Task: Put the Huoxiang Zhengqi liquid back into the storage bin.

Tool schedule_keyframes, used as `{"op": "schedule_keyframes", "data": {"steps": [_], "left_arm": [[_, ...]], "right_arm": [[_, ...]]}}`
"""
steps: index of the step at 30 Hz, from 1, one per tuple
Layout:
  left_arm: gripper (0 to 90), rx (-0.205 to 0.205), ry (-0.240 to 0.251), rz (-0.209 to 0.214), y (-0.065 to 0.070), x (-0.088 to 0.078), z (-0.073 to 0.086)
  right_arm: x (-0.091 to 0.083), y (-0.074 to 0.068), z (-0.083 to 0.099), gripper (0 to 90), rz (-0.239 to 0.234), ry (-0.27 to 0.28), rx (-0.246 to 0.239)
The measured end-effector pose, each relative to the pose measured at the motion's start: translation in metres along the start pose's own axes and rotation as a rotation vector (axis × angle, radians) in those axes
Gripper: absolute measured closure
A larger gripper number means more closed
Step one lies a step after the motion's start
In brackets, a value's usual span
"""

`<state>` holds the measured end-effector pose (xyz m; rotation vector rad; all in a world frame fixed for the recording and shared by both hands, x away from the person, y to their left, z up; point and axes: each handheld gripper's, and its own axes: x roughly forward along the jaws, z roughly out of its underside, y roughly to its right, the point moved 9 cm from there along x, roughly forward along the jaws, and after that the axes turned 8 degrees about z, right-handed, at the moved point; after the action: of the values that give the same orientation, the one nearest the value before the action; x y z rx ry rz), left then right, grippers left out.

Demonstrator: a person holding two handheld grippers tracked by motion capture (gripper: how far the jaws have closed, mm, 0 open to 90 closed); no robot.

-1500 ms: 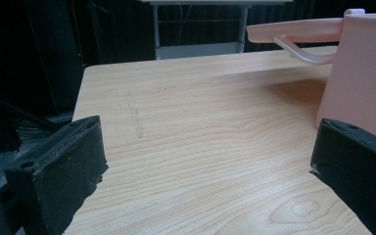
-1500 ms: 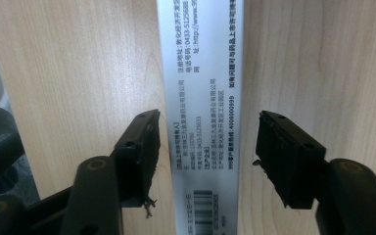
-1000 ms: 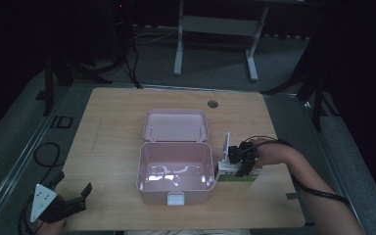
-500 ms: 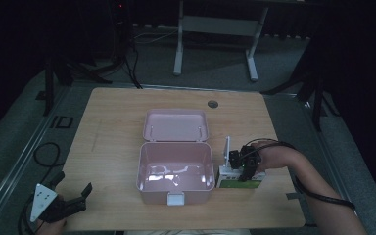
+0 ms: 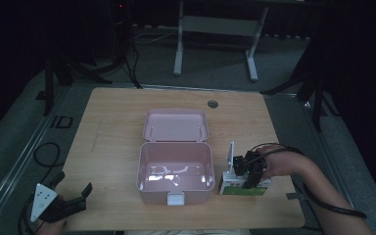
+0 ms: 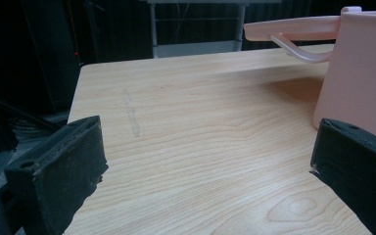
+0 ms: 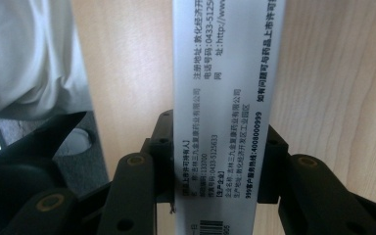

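Note:
An open pink plastic box (image 5: pixel 176 169) sits mid-table with its lid (image 5: pixel 176 125) laid back. Just to its right, my right gripper (image 5: pixel 247 169) is shut on a white and green medicine carton (image 5: pixel 240 188); a thin white piece (image 5: pixel 231 156) stands up at the carton's left end. In the right gripper view the carton's white printed face (image 7: pixel 225 98) runs between both pads, which press on its sides. My left gripper (image 5: pixel 74 183) rests at the table's near left corner, open and holding nothing. The left gripper view has its jaws wide apart over bare wood, with the pink box (image 6: pixel 362 73) at the right.
The wooden table (image 5: pixel 112 147) has a small round grommet (image 5: pixel 213 104) near its far edge. A black cable loops off the left side by the floor. Dark stands and a desk frame stand beyond the table.
My right gripper has shifted slightly toward the near right with the carton in it. The left gripper has stayed in place.

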<state>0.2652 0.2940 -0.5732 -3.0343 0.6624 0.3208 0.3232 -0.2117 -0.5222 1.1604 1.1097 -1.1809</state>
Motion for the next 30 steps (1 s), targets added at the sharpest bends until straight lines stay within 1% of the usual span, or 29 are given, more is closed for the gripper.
{"op": "schedule_keyframes", "data": {"steps": [2, 3, 7, 8, 9, 10, 11, 13, 14, 16, 17, 18, 21, 23, 25, 26, 27, 28, 30], "left_arm": [[0.0, 0.000, -0.001, 0.001, 0.000, 0.000, 0.000], [0.0, 0.000, -0.001, 0.001, 0.000, 0.000, 0.000], [0.1, 0.000, -0.001, 0.002, 0.000, 0.000, 0.000], [0.1, -0.002, 0.000, 0.002, 0.000, 0.000, 0.000], [0.0, -0.002, 0.000, 0.002, 0.000, 0.000, 0.000], [0.0, -0.001, -0.001, 0.002, 0.000, 0.000, 0.000], [0.0, -0.001, 0.000, 0.002, 0.000, 0.000, 0.000], [0.0, 0.000, -0.001, 0.003, 0.000, 0.000, 0.000], [0.0, 0.000, -0.001, 0.003, 0.000, 0.000, 0.000], [0.0, 0.000, -0.001, 0.003, 0.000, 0.000, 0.000], [0.0, 0.000, -0.001, 0.004, 0.000, 0.000, 0.000], [0.0, 0.001, -0.001, 0.005, 0.000, 0.000, 0.000], [0.0, 0.001, -0.001, 0.005, 0.000, 0.000, 0.000], [0.1, 0.001, -0.001, 0.006, 0.000, 0.000, 0.000], [0.0, 0.000, -0.001, 0.005, 0.000, 0.000, 0.000], [0.0, 0.000, -0.001, 0.006, 0.000, 0.000, 0.000], [0.0, 0.000, -0.001, 0.006, 0.000, 0.000, 0.000], [0.0, 0.000, -0.002, 0.007, 0.000, 0.000, 0.000], [0.0, -0.001, -0.003, 0.009, 0.000, 0.000, 0.000]], "right_arm": [[-0.002, -0.002, 0.000, 62.1, -0.002, 0.002, -0.005], [-0.006, -0.006, 0.001, 62.1, -0.010, -0.002, -0.004], [-0.012, -0.007, 0.003, 62.1, 0.001, 0.001, -0.007], [-0.014, -0.008, 0.003, 62.1, 0.002, 0.002, -0.001], [-0.018, -0.011, 0.004, 62.1, 0.003, -0.008, -0.002], [-0.018, -0.011, 0.004, 62.1, 0.003, -0.008, -0.002], [-0.025, -0.013, 0.004, 62.0, 0.007, -0.016, 0.001], [-0.031, -0.015, 0.004, 62.0, 0.010, -0.015, 0.007], [-0.036, -0.015, 0.004, 62.1, 0.018, -0.007, 0.005], [-0.044, -0.015, 0.005, 62.1, 0.030, -0.007, 0.019], [-0.044, -0.015, 0.005, 62.1, 0.030, -0.007, 0.019], [-0.051, -0.015, 0.005, 62.1, 0.038, -0.003, 0.021], [-0.060, -0.015, 0.006, 62.1, 0.037, -0.004, 0.024], [-0.062, -0.015, 0.007, 62.1, 0.039, -0.003, 0.023], [-0.069, -0.014, 0.006, 62.1, 0.046, -0.001, 0.024], [-0.074, -0.013, 0.006, 62.0, 0.041, 0.008, 0.027], [-0.074, -0.013, 0.006, 62.0, 0.041, 0.008, 0.027], [-0.079, -0.011, 0.005, 62.0, 0.044, 0.005, 0.025], [-0.081, -0.010, 0.005, 62.1, 0.048, 0.004, 0.027]]}}
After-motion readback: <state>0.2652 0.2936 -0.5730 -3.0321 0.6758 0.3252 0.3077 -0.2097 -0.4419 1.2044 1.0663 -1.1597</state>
